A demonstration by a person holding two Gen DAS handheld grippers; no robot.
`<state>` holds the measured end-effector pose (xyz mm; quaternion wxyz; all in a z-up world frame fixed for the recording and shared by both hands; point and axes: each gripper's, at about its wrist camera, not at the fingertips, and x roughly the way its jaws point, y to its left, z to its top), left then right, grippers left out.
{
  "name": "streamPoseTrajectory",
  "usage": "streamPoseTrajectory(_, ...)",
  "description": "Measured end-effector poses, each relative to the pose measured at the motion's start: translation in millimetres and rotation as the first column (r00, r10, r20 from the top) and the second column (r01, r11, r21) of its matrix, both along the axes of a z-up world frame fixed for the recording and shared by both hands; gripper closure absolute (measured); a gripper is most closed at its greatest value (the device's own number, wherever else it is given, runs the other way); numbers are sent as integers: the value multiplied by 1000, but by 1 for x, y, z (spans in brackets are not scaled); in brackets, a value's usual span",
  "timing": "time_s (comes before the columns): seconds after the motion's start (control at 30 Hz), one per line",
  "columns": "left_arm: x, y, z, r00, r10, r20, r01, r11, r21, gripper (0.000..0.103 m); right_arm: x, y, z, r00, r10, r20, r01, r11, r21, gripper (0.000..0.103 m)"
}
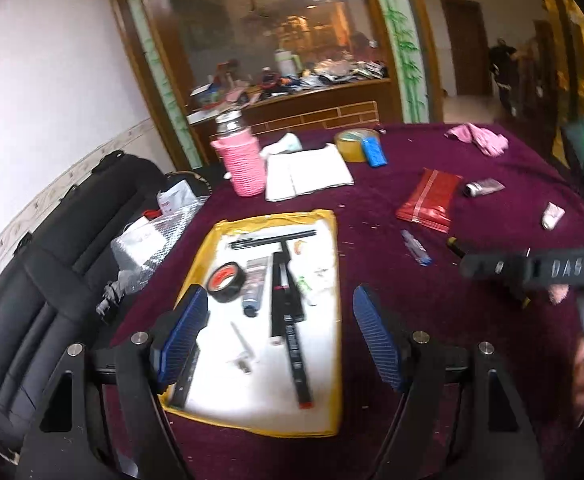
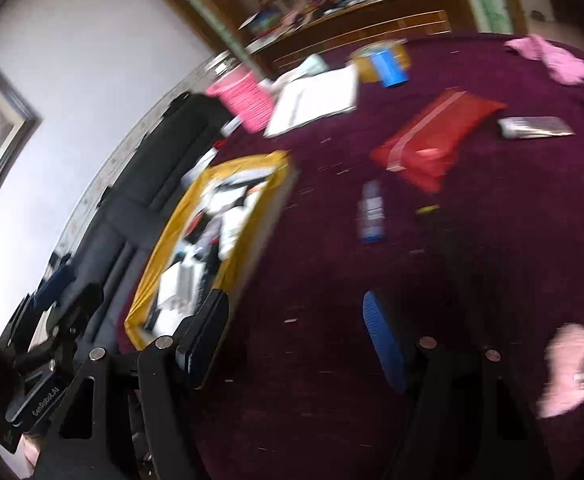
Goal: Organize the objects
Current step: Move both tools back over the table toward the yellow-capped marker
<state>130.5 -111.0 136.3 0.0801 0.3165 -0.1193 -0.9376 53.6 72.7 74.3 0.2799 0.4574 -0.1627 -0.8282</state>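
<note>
A white tray with a yellow rim (image 1: 328, 280) lies on the purple tablecloth and holds black pens, a red-and-black tape roll (image 1: 226, 281) and a tube (image 1: 252, 288). My left gripper (image 1: 279, 336) hangs open and empty just above the tray's near half. My right gripper (image 2: 296, 340) is open and empty over bare cloth to the right of the tray (image 2: 251, 224). Loose on the cloth lie a red pouch (image 1: 428, 199), a blue pen (image 1: 415, 247), a small silver tube (image 1: 484, 188) and a yellow-black pen (image 1: 455, 246). The right wrist view is blurred.
A pink-sleeved bottle (image 1: 240, 160), an open notebook (image 1: 308, 172), a yellow tape roll (image 1: 356, 143) and a blue case (image 1: 374, 152) stand at the far side. A pink cloth (image 1: 478, 139) lies far right. A black sofa (image 1: 51, 240) runs along the table's left edge.
</note>
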Motion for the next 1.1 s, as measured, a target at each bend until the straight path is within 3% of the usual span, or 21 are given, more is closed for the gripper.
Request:
streamPoseTrajectory(0.3, -14, 52, -11, 996, -63, 59, 67, 996, -67, 27, -16, 81, 17, 986, -156, -65, 156, 988, -1, 36)
streamPoseTrajectory(0.6, -26, 84, -23, 987, -100, 124, 113, 988, -102, 27, -37, 125, 25, 940, -292, -174, 308, 949, 71, 32)
streamPoseTrajectory(0.97, -52, 121, -53, 963, -145, 228, 173, 979, -109, 28, -45, 170, 0, 916, -385, -117, 387, 922, -2, 32)
streamPoseTrajectory(1.07, -63, 128, -65, 947, -166, 274, 191, 980, -64, 28, -48, 177, -5, 913, -397, -92, 397, 918, -17, 32)
streamPoseTrajectory(1.1, -70, 128, -70, 935, -180, 304, 193, 981, -13, 28, -48, 179, -5, 913, -399, -86, 399, 917, -23, 32)
